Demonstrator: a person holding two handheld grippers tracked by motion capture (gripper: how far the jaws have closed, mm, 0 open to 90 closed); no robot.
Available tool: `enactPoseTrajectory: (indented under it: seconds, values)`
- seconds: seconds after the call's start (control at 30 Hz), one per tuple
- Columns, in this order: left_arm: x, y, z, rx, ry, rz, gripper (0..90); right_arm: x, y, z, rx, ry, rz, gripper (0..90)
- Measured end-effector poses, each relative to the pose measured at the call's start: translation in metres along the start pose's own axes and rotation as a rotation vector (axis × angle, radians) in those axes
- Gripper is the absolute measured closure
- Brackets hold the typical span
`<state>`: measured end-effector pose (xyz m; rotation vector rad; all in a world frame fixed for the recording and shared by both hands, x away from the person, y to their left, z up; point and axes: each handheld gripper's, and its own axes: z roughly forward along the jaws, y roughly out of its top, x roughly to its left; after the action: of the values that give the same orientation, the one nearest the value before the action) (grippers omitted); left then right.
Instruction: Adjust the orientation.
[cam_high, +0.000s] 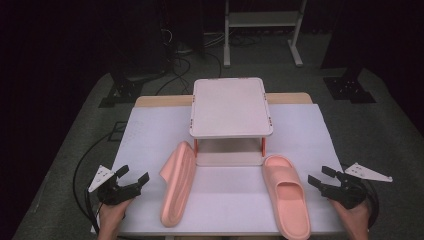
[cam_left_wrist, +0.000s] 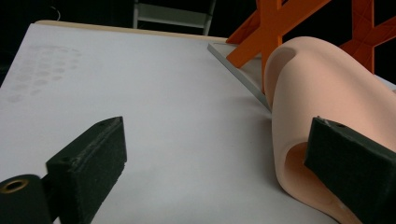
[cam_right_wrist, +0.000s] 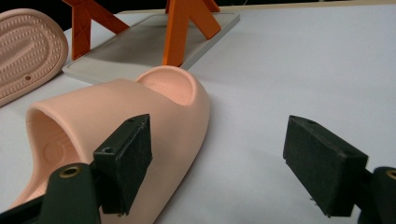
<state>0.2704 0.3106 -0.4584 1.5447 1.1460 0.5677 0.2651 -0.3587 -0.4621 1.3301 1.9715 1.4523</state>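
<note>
Two pink slippers lie on the white table in front of a small rack. The left slipper (cam_high: 177, 184) rests on its side; the left gripper view shows its strap (cam_left_wrist: 327, 88) close by the right-hand jaw. The right slipper (cam_high: 286, 199) lies sole down, its open toe end (cam_right_wrist: 140, 107) beside the left-hand jaw in the right gripper view. My left gripper (cam_high: 134, 174) (cam_left_wrist: 219, 154) is open over bare table, left of the tipped slipper. My right gripper (cam_high: 320, 175) (cam_right_wrist: 219, 158) is open too, just right of the flat slipper. Neither holds anything.
The rack has a white top shelf (cam_high: 230, 107), orange legs (cam_left_wrist: 271, 28) (cam_right_wrist: 180, 28) and a grey base plate (cam_left_wrist: 243, 70) (cam_right_wrist: 140, 46). The tipped slipper's ribbed sole (cam_right_wrist: 23, 51) faces the right gripper. Cables trail off the table's near corners; a metal stand (cam_high: 262, 30) is on the floor behind.
</note>
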Motion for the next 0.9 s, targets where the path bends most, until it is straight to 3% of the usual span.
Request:
enactPoseTrajectory:
  seconds: [0.43,0.53,0.63,0.9]
  values:
    - [-0.004,-0.003,-0.005,-0.022,-0.018,-0.017,5.0,0.002,0.001,-0.002,-0.012,-0.007,-0.006,21.8]
    - [-0.007,-0.003,-0.003,-0.024,-0.020,0.009,5.0,0.004,0.001,0.000,-0.005,-0.008,-0.019,21.9]
    - [-0.008,-0.004,-0.002,-0.018,-0.029,0.007,5.0,0.005,0.000,0.003,0.001,-0.008,-0.018,21.6]
    - [-0.018,-0.005,0.003,0.038,-0.046,0.069,6.1,0.006,0.001,0.000,-0.018,-0.010,-0.021,21.6]
